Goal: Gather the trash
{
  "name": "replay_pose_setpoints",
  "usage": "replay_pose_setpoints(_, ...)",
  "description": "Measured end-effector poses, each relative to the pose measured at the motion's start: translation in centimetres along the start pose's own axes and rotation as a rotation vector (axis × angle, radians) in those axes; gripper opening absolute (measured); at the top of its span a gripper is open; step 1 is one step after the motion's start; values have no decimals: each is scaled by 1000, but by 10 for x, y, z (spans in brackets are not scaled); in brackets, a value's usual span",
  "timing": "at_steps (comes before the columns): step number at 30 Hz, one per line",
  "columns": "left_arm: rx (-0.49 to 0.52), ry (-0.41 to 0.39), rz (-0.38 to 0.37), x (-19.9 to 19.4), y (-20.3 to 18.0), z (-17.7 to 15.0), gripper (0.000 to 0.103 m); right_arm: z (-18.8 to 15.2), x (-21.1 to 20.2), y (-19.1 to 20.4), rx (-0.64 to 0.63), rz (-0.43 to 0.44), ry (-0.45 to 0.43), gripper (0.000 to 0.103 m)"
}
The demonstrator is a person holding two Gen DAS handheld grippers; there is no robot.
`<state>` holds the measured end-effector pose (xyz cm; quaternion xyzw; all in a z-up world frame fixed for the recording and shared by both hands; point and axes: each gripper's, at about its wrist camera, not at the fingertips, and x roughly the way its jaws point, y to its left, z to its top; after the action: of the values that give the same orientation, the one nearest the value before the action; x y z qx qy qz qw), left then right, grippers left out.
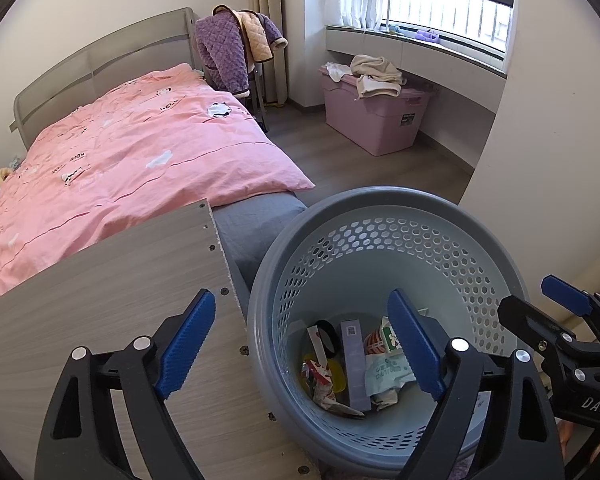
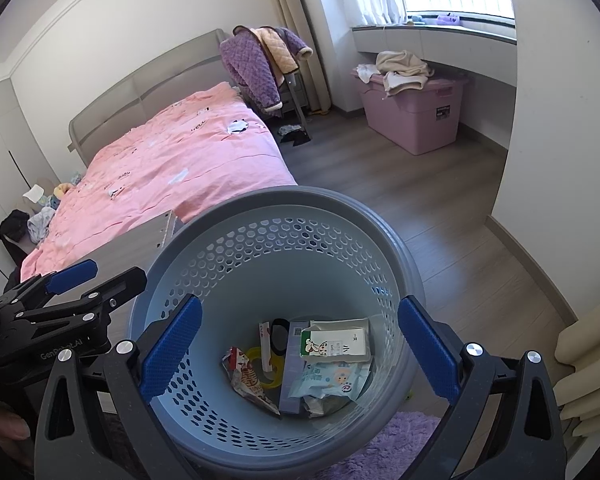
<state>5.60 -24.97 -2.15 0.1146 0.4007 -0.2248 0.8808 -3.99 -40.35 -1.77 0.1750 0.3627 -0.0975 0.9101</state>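
Trash (image 2: pixel 300 360) in basket (image 2: pixel 284 204), L hand-held gripper (image 1: pixel 304 348) & R hand-held gripper (image 2: pixel 300 344) spread, empty

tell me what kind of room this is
A bedroom in a home, most likely. A bed with a pink duvet fills the left side, a quilted purple jacket hangs over a chair beside it, and a pink storage box with clothes piled on top stands under the window.

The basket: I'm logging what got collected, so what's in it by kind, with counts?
In the basket:
Milk carton: 1
Wet-wipes pack: 1
Snack wrapper: 1
Purple box: 1
Yellow ring: 1
Black ring: 1
White strip: 1
Total: 7
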Motion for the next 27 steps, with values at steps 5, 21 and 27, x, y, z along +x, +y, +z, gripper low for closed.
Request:
replay_pose_setpoints(5, -5, 6, -6, 1, 1, 0, 84, 0, 0, 0, 0, -1, 1, 97)
replay_pose_setpoints(21, 11, 0, 14, 1, -1, -1, 84, 0, 0, -1, 1, 0, 0, 97)
replay_pose_setpoints(27, 14, 1, 18, 0, -2, -1, 84, 0, 0, -1, 2, 0, 1, 97)
